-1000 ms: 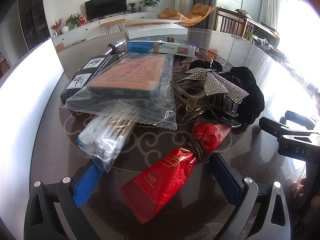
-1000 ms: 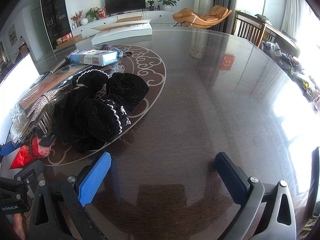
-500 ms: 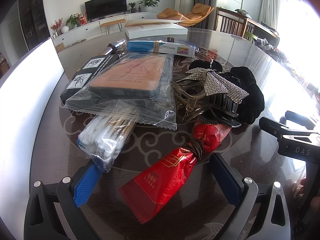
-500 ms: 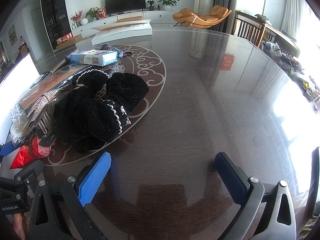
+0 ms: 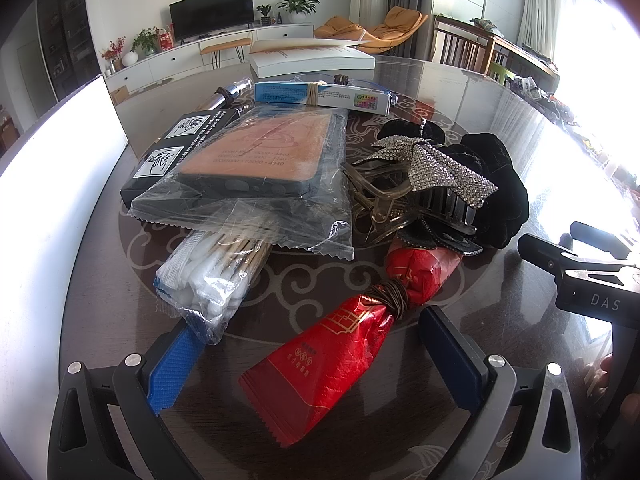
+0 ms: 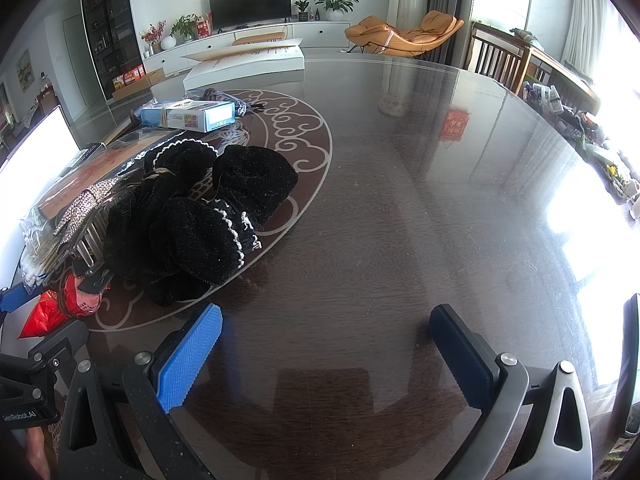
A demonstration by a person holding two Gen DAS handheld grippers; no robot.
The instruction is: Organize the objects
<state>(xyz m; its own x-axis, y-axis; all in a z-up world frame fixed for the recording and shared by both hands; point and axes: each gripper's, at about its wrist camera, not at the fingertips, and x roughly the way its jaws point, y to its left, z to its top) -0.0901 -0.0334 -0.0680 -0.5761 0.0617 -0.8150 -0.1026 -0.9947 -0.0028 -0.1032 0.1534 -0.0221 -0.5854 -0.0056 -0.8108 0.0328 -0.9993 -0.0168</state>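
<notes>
A red packet point(image 5: 340, 360) tied with a brown band lies between the open fingers of my left gripper point(image 5: 316, 356). Beside it are a bag of cotton swabs point(image 5: 212, 280), a bagged orange-and-dark case point(image 5: 256, 164) on a black box point(image 5: 172, 148), a clear hair claw with a rhinestone bow point(image 5: 432, 168), black velvet scrunchies point(image 5: 492, 184) and a blue-white box point(image 5: 320, 94). My right gripper point(image 6: 326, 344) is open over bare dark table point(image 6: 420, 220), with the black scrunchies point(image 6: 200, 220) to its front left.
A white flat box point(image 5: 312, 60) lies at the far side of the table. A bright white panel point(image 5: 44, 200) stands along the left. Chairs and a cluttered sideboard point(image 6: 560, 92) line the right side. The other gripper's body point(image 5: 592, 280) shows at the right of the left wrist view.
</notes>
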